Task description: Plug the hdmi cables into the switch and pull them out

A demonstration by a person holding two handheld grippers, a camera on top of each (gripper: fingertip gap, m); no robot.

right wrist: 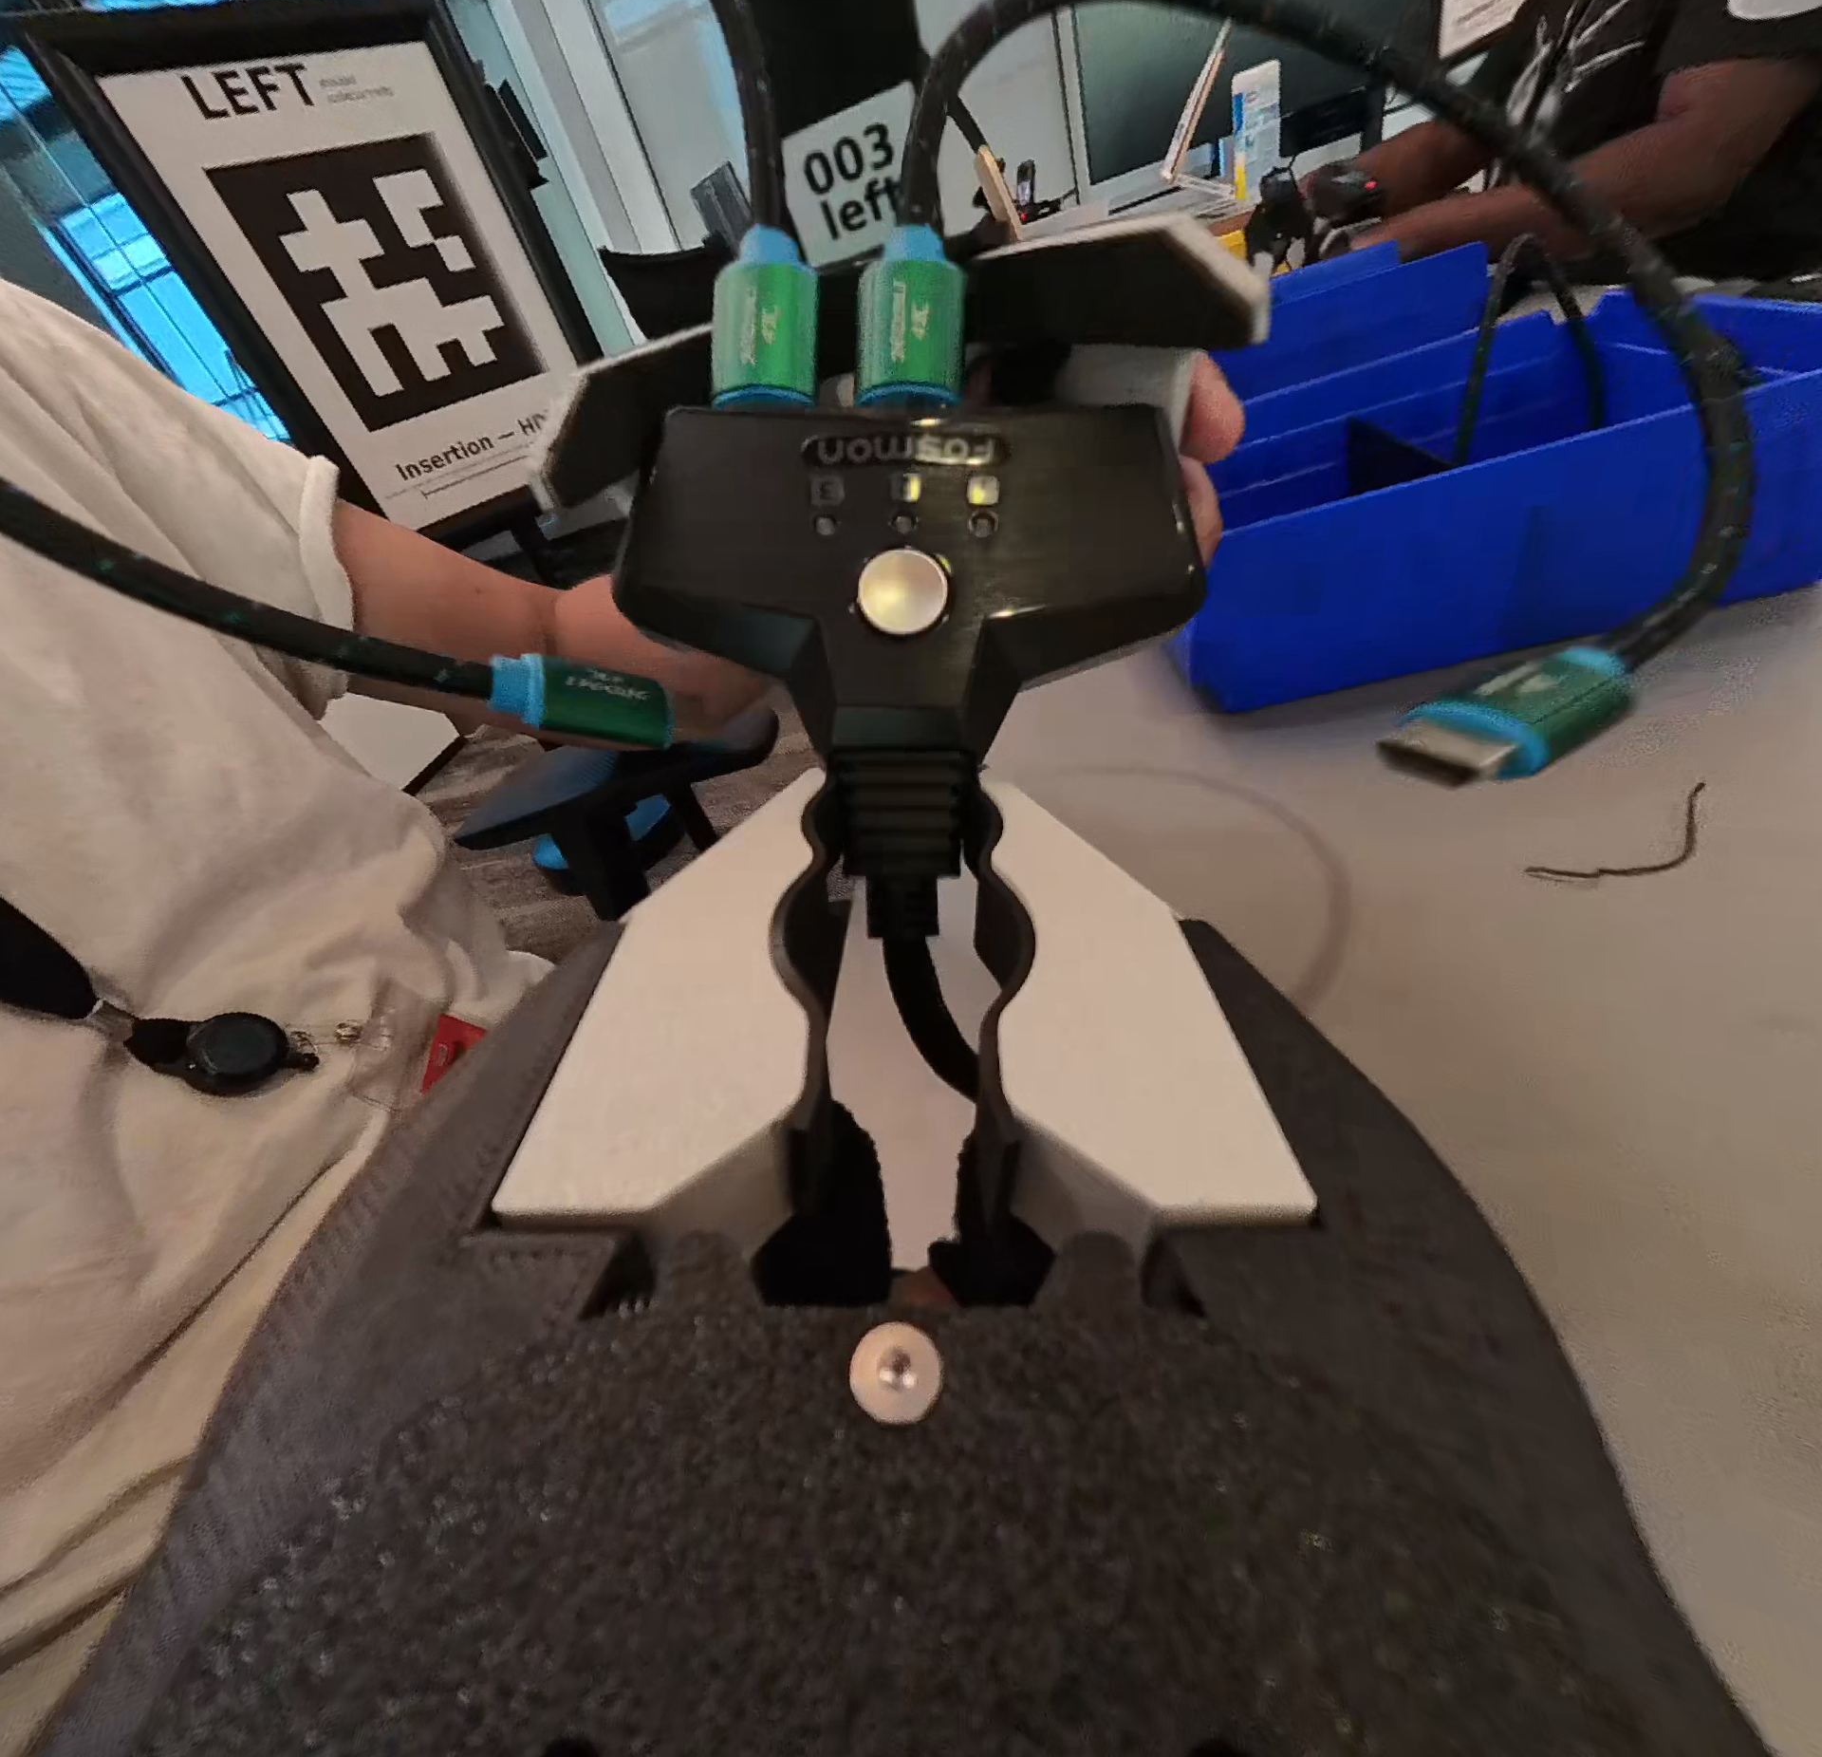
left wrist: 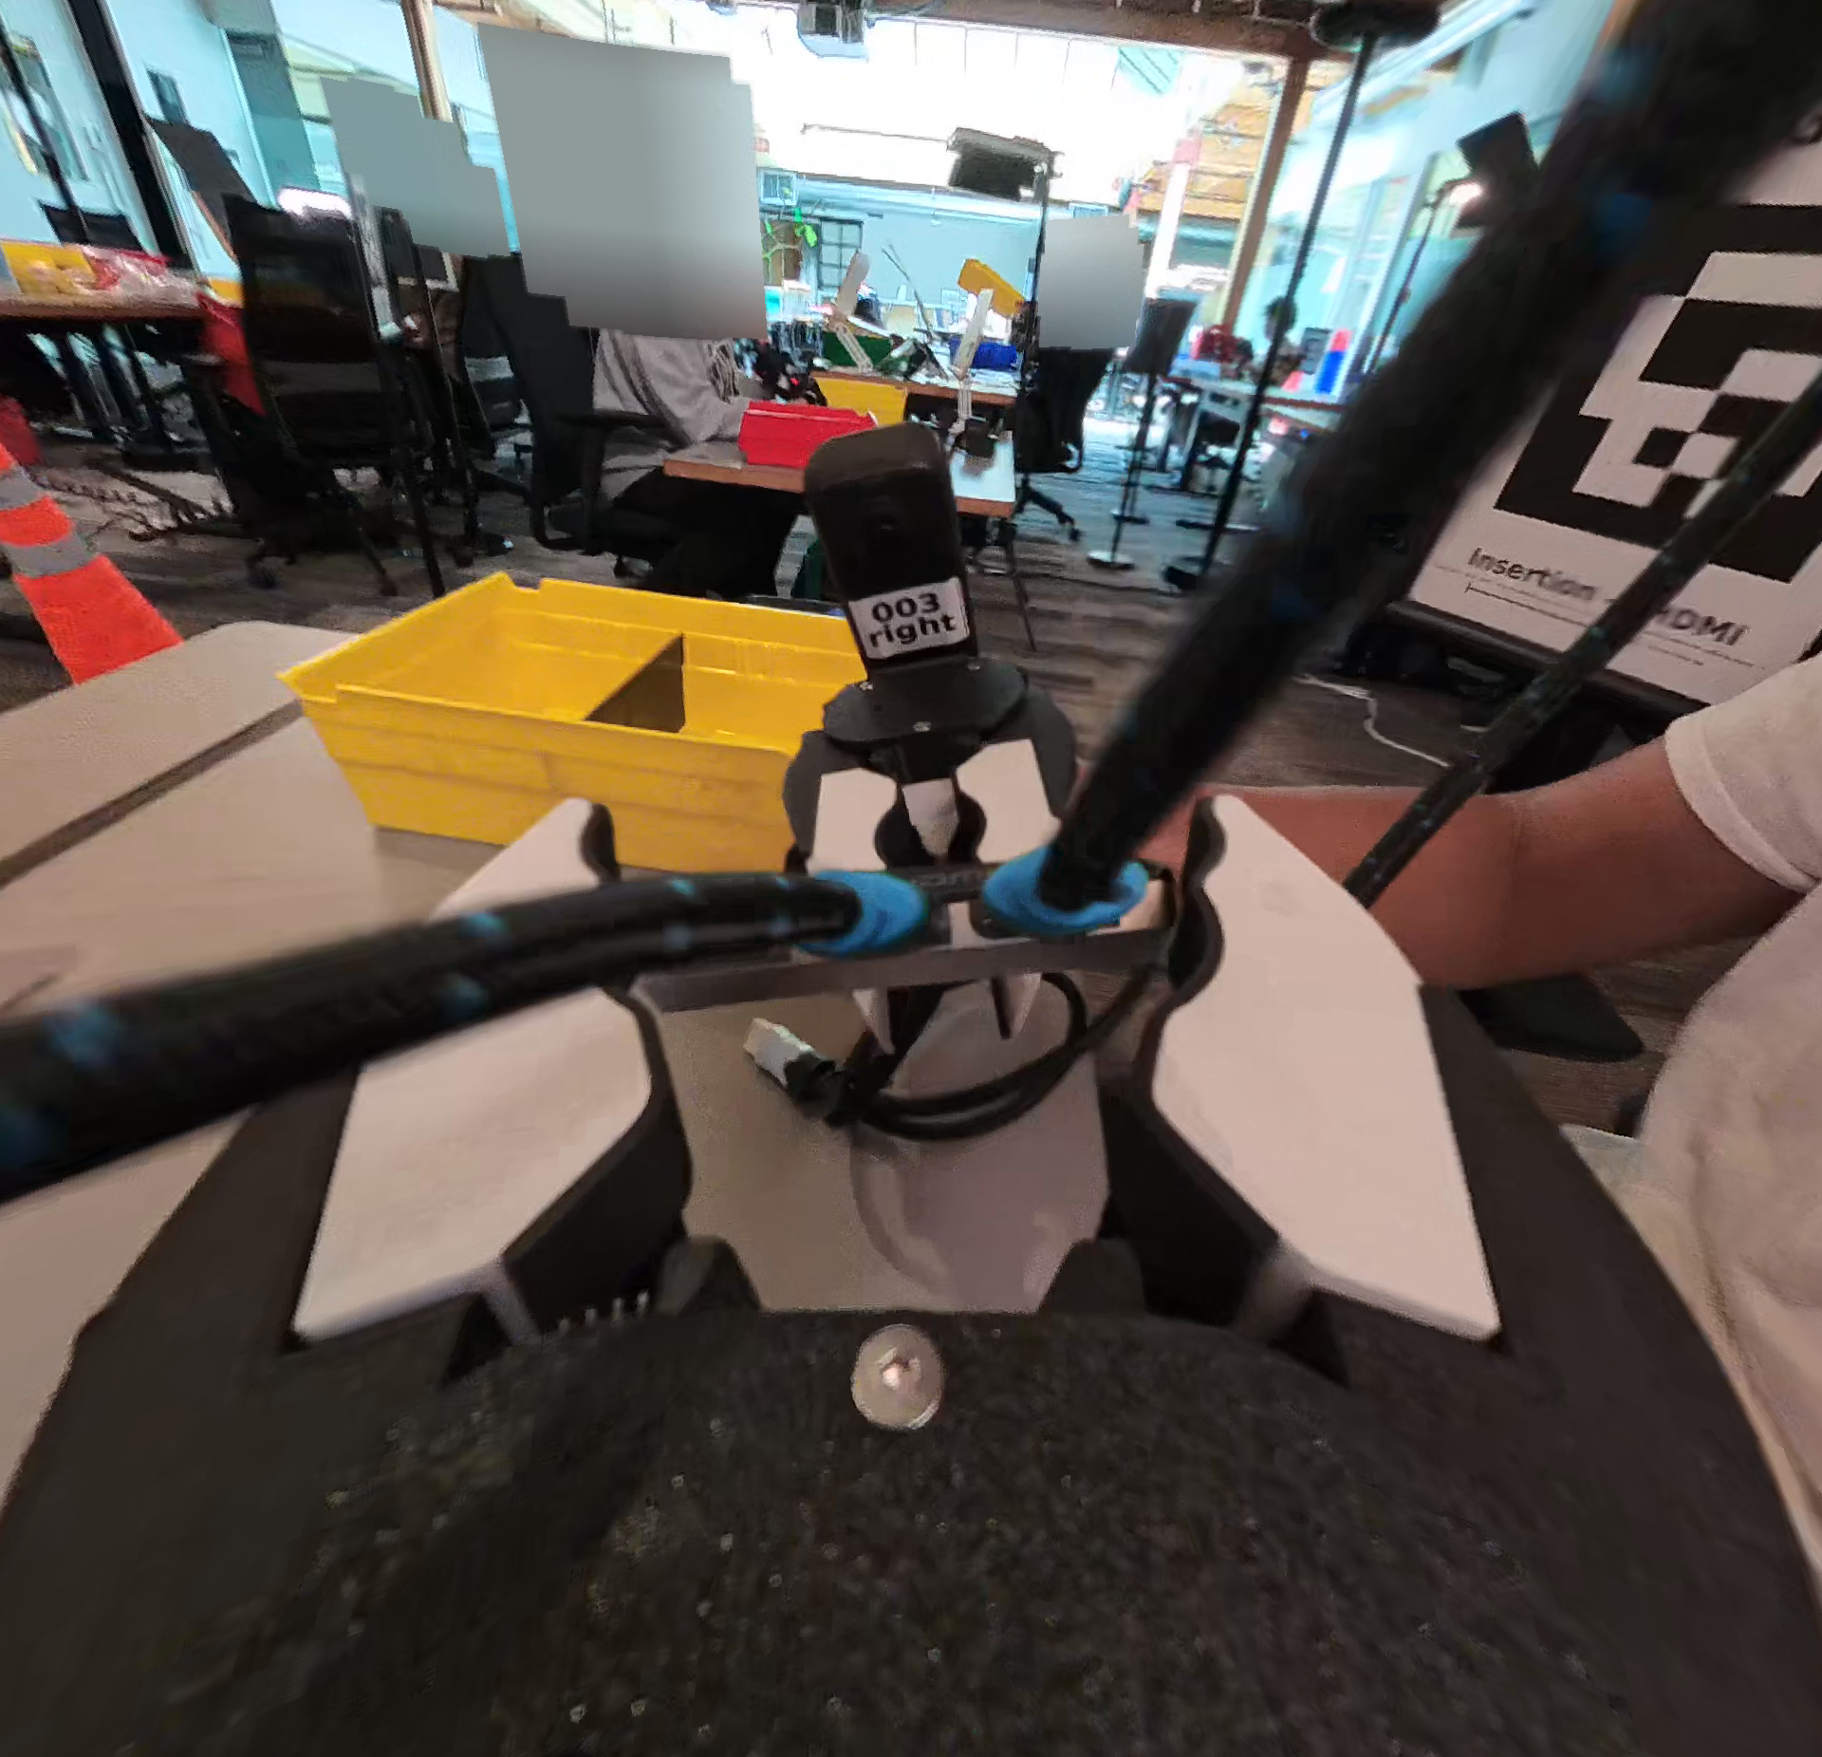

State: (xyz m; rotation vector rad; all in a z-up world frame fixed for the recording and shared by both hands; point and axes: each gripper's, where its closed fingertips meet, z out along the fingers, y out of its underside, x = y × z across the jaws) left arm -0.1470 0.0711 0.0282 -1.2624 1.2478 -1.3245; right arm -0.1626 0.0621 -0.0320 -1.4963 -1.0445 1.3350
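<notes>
1. Your right gripper [right wrist: 902, 852] is clamped narrow on the ribbed strain relief at the tail of the black switch [right wrist: 902, 536], holding it up off the table [right wrist: 1479, 1069]; the switch's own cable hangs down between the fingers [right wrist: 1094, 1000].
2. Your left gripper [left wrist: 892, 921] stands wide open around the far edge of that switch, its fingers [left wrist: 1301, 1039] flanking the two plugs without touching them, as far as the left wrist view shows.
3. Two HDMI plugs sit side by side in the switch's ports: the left plug [right wrist: 764, 324] and the right plug [right wrist: 909, 329], both green-bodied with blue collars, their braided black cables [right wrist: 1331, 43] arching up and away.
4. A third plug [right wrist: 582, 694] hangs loose in the air to your left, just beside the switch and out of any port.
5. A fourth plug [right wrist: 1508, 719] hovers over the table to your right, metal tip bare.
6. Beyond it stands a blue bin [right wrist: 1430, 566] with dividers; a cable drops into it.
7. From the left wrist view, a yellow bin [left wrist: 552, 714] rests on the table behind the right gripper.
</notes>
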